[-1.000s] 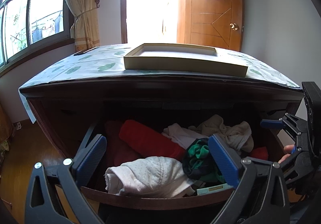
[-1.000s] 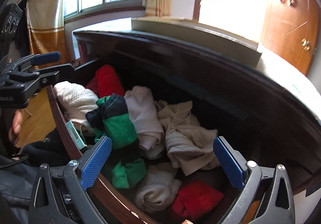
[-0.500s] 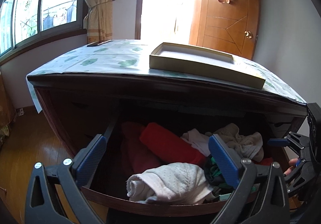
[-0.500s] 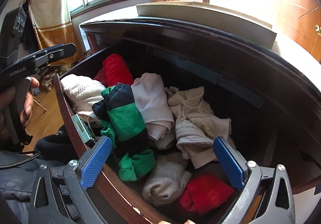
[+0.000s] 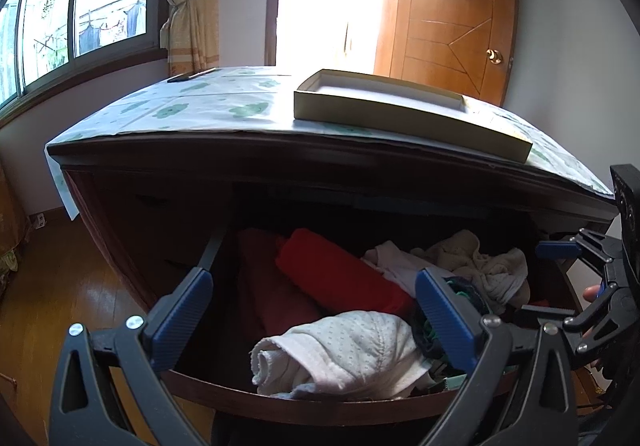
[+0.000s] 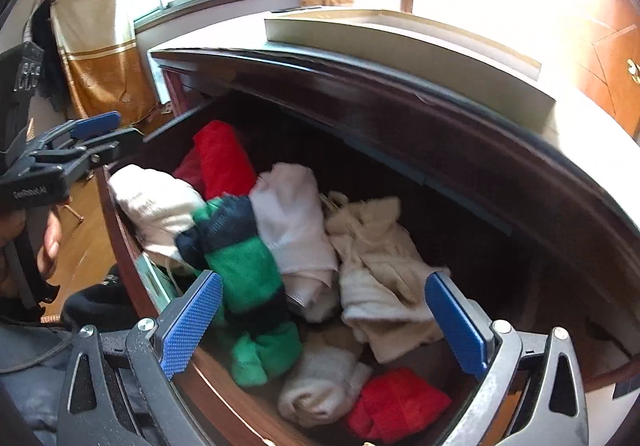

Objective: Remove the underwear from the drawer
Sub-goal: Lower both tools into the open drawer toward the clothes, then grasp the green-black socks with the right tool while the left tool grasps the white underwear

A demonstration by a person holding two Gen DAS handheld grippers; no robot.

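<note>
The dark wooden drawer is pulled out and full of rolled and crumpled garments. Nearest the front lies a white dotted roll, behind it a red roll. My left gripper hangs open just above the drawer's front left, holding nothing. My right gripper is open over the right half, above a green and navy striped garment, a pale folded piece, cream crumpled underwear, a white roll and a small red piece.
A shallow beige box sits on the dresser's patterned cover, right over the drawer. Wooden floor lies to the left. A hand holds the left gripper beside the drawer's left end.
The left gripper has risen and drifted left, so more of the dresser top shows. The right gripper has tilted in over the drawer. The garments lie as before.
</note>
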